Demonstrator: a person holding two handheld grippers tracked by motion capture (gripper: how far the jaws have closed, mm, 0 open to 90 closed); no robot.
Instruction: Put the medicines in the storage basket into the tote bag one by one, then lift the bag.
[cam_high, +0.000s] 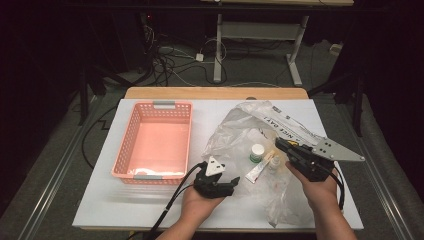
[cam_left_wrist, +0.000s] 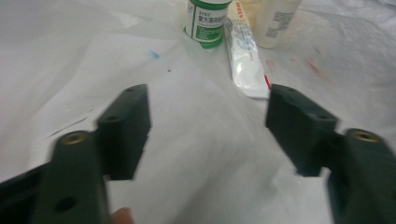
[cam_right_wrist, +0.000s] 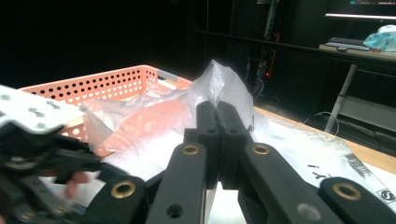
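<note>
Nearest to me, by the table's near edge, my left gripper (cam_high: 216, 186) sits with its jaws spread wide and nothing between them; in the left gripper view its fingers (cam_left_wrist: 125, 130) frame bare plastic film. My right gripper (cam_high: 294, 150) is clenched on the clear plastic bag (cam_high: 245, 135), the jaws pressed together with a peak of film pinched between them, as the right gripper view shows (cam_right_wrist: 217, 135).

That bag lies crumpled over the right half of the table (cam_high: 100, 200). Inside it, near the table's middle, stand a small green-and-white bottle (cam_high: 256, 153) with a white cap, a white tube (cam_high: 261, 168) lying flat just beside it, and a pale bottle (cam_high: 274, 161) just beyond the tube. The green bottle's label (cam_left_wrist: 205, 23) carries printed characters too small for me to read. On the bag's far side a strip reads "NICE DAY" (cam_high: 280, 127).

Over on the left half of the table sits a pink perforated basket (cam_high: 131, 131) with grey handles, holding nothing.

White covering spreads across the table, with a wooden strip along its far edge (cam_high: 215, 93). Beyond it the room is dark, with cables on the floor (cam_high: 170, 60) and the legs of another desk (cam_high: 260, 45).
</note>
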